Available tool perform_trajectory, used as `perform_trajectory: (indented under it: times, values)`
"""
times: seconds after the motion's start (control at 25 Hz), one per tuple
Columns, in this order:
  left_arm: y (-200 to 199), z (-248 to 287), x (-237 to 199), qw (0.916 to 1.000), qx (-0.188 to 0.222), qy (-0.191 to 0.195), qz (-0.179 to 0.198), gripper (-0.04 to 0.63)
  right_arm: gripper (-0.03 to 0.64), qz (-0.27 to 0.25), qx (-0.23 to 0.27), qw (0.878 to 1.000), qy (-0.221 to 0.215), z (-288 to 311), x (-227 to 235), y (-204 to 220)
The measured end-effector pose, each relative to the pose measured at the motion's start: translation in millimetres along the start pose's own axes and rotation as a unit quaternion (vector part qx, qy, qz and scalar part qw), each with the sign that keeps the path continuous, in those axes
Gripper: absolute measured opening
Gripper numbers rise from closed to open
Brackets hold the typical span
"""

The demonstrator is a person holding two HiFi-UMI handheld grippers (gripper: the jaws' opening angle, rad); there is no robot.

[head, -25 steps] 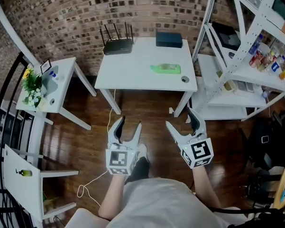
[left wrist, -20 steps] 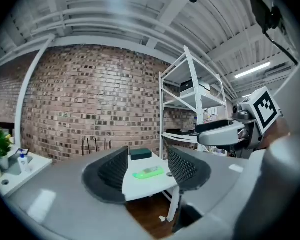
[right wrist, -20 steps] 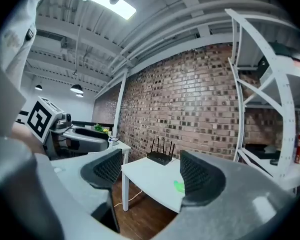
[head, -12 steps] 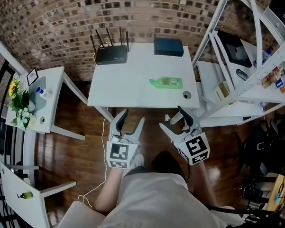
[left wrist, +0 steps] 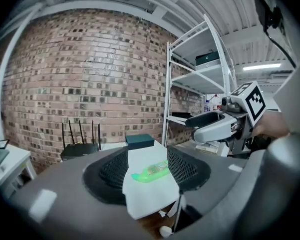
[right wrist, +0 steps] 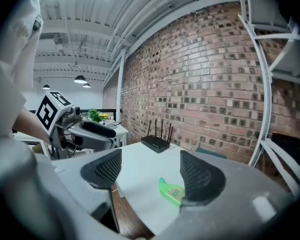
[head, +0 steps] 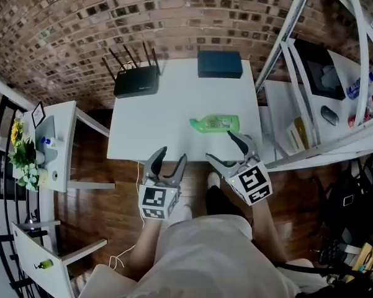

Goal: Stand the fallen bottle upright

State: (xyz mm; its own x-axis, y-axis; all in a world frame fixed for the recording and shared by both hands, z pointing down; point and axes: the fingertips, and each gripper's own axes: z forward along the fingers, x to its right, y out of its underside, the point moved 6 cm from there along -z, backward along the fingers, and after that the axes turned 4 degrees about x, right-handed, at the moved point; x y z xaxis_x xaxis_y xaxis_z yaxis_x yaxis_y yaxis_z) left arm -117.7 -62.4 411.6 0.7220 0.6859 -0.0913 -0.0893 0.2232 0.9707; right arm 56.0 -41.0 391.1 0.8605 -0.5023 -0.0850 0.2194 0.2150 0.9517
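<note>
Mid-frame on table [head: 143, 126] | bottle [head: 215, 124] is lying flat, axis running left-right | right gripper [head: 221, 146] is hovering nearer, just below | left gripper [head: 172, 155] lower-left | both are gaping, empty.

bottle [head: 215, 124] on table [head: 167, 132], router [head: 136, 81] behind

Desk [head: 167, 120]: we see a white top, smooth and matt.
Bottle [head: 215, 124]: we read it as translucent green plastic with a slight gloss.
Fingers [left wrist: 112, 170]: we see grey matt shells and black cross-hatched pads.
Wall [head: 80, 17]: rough brick with pale mortar lines.
Floor [head: 99, 197]: dark wooden boards with a soft sheen.
Router [head: 136, 82]: black and matt; it looks like plastic to us.
Shelf rack [head: 285, 30]: smooth, white-painted metal.
</note>
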Motion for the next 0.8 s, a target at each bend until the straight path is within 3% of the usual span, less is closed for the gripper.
perform_trajectory:
  times: [0.36,0.8]
  values:
    - [21,93,-7,0.9965,-0.029,-0.074,-0.024,0.252,0.353,-0.001,-0.069,0.991,-0.115,72,85,37]
    - [88,155,-41,0.9916,-0.091,-0.065,-0.065,0.259,0.353,-0.027,-0.194,0.955,-0.221,173,79,109]
